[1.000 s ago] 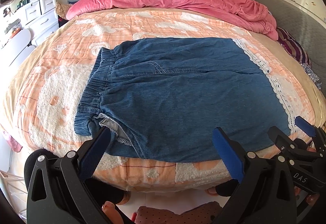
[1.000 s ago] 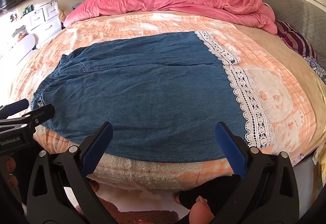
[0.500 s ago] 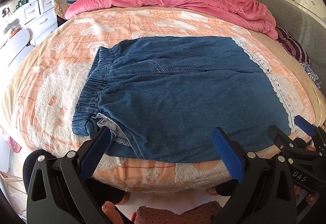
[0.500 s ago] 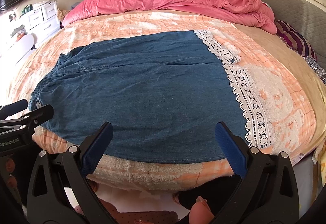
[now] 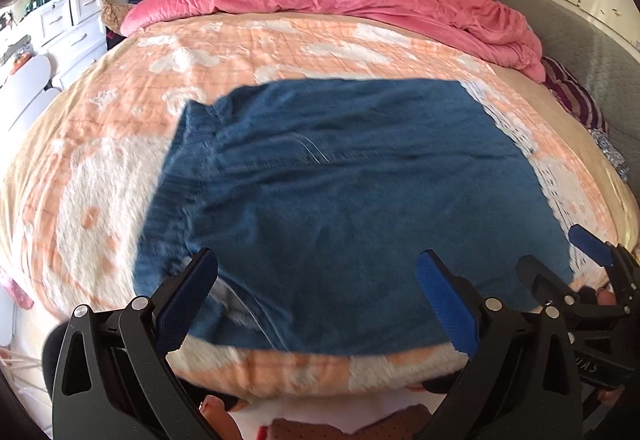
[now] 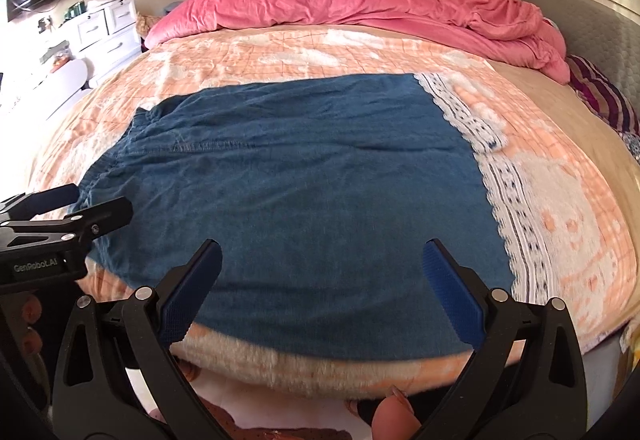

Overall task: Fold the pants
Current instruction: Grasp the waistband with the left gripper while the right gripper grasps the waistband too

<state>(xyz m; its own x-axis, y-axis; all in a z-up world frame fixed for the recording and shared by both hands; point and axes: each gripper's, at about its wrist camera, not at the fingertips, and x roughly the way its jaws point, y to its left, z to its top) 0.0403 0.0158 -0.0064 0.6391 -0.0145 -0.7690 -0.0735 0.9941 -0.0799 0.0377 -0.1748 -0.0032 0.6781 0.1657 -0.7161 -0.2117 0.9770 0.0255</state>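
Lying flat just beyond both spread fingers (image 5: 444, 304): blue pants (image 5: 340, 200).

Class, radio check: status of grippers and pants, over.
Left gripper and right gripper jaws open, empty. Denim pants spread flat on the bed, not yet gripped. Nothing lies on them.

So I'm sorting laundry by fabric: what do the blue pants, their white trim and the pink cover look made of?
Pants: likely soft matte denim, with visible stitched seams. White trim: openwork lace, probably cotton, with holes showing through. Pink cover: plush, faintly sheened and crumpled; perhaps velvet or fleece.
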